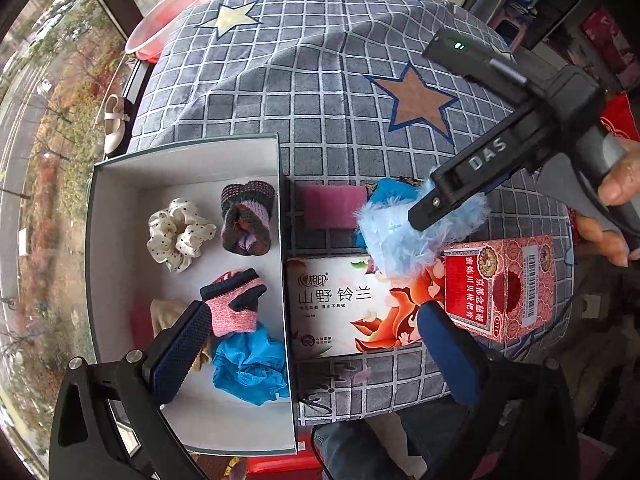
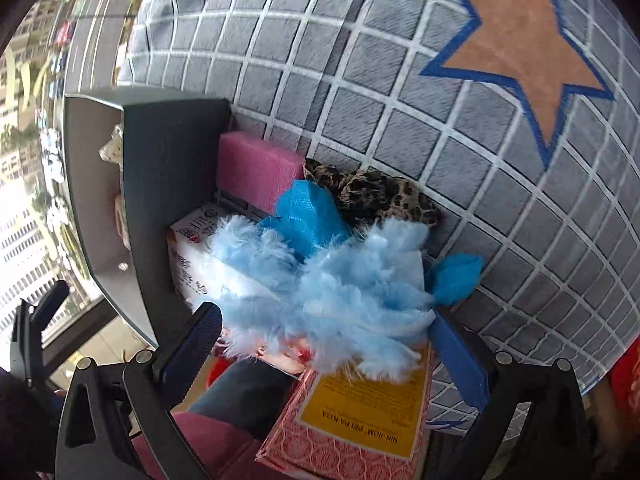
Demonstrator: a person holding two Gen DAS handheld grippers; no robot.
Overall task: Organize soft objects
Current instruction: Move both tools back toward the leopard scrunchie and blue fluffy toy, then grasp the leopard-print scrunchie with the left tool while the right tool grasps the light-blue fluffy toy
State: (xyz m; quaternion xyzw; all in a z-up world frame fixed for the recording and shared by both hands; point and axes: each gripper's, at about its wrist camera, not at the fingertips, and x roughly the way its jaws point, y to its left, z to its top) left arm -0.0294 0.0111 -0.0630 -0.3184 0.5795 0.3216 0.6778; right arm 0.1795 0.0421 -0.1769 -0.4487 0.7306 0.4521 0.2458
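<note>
A white open box (image 1: 120,184) lies left on the checked cloth; it also shows in the right wrist view (image 2: 160,184). In it lie a dotted cream scrunchie (image 1: 180,234), a knitted striped piece (image 1: 248,216), a pink glove (image 1: 236,304) and crumpled blue fabric (image 1: 252,364). My left gripper (image 1: 316,344) is open above the box's right wall, empty. My right gripper (image 2: 320,344) has its fingers on either side of a fluffy light-blue object (image 2: 328,284), seen too in the left wrist view (image 1: 408,232). Whether it grips it is unclear.
A pink sponge (image 1: 334,204), blue fabric (image 2: 306,216) and a leopard-print scrunchie (image 2: 380,196) lie beside the box. A tissue pack (image 1: 344,308) and a red medicine carton (image 1: 504,284) lie at the front. A pink basin (image 1: 168,20) stands far left.
</note>
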